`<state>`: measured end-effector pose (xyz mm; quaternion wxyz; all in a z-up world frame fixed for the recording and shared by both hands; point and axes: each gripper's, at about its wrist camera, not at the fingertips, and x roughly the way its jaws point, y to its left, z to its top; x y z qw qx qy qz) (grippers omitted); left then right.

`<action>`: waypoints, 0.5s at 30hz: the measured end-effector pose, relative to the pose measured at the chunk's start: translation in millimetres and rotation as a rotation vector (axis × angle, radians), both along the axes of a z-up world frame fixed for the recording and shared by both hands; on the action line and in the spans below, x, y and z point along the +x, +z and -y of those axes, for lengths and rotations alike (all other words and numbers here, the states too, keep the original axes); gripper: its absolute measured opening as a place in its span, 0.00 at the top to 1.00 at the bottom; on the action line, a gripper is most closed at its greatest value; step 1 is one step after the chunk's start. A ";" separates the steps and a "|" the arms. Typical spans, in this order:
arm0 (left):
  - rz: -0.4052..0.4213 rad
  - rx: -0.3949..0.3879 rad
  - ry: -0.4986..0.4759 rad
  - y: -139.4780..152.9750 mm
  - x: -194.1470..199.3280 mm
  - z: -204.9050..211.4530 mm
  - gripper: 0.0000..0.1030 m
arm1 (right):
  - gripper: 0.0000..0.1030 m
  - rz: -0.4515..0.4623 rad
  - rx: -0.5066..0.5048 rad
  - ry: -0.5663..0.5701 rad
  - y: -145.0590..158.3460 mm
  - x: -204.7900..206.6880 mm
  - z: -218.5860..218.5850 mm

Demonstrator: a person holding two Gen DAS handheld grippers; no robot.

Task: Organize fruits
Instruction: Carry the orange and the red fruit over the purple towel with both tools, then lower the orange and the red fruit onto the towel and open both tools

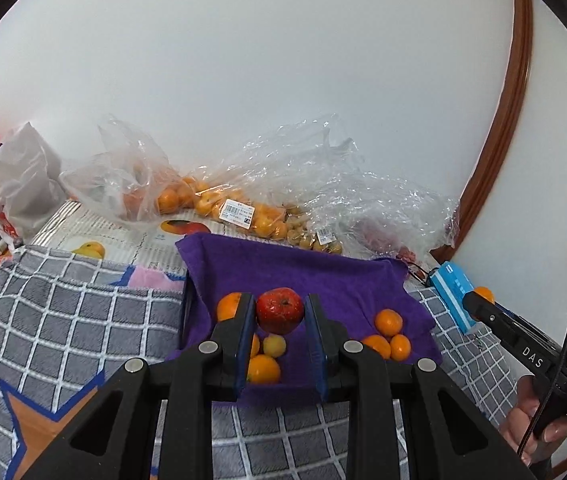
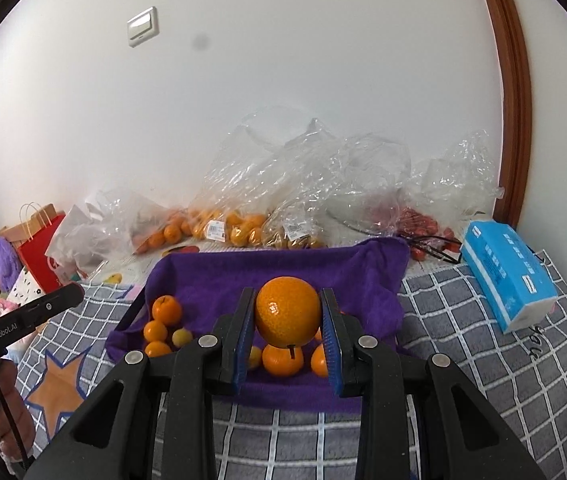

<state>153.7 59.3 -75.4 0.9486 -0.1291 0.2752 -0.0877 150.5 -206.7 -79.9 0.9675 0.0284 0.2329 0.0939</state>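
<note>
- Fruits are gathering on the purple towel (image 2: pixel 363 280): small oranges (image 1: pixel 388 322) on one side, another cluster (image 2: pixel 166 310) on the other, more waiting in the plastic bags (image 1: pixel 239 200) by the wall.
- The left gripper (image 1: pixel 279 314) is clenching a red apple (image 1: pixel 280 310) above the towel.
- The right gripper (image 2: pixel 288 314) is grasping a large orange (image 2: pixel 287 312) over the oranges already lying there.
- Lowering each fruit close to the cloth before letting go looks wise to me; round fruit is likely to roll.
- I'd be setting the apple apart from the citrus, keeping kinds grouped.
- The grippers are working near each other, so releasing one at a time seems safer.
</note>
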 end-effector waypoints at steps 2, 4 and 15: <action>-0.002 -0.003 0.006 0.8 9.8 1.6 0.77 | 0.70 0.001 -0.004 -0.001 1.1 8.4 -0.5; -0.013 -0.021 0.004 1.2 22.4 2.8 0.77 | 0.70 -0.001 -0.007 -0.001 2.1 18.4 -1.8; -0.081 -0.093 0.001 -36.2 71.7 8.5 0.77 | 0.70 -0.117 -0.007 0.034 -42.2 71.0 -15.2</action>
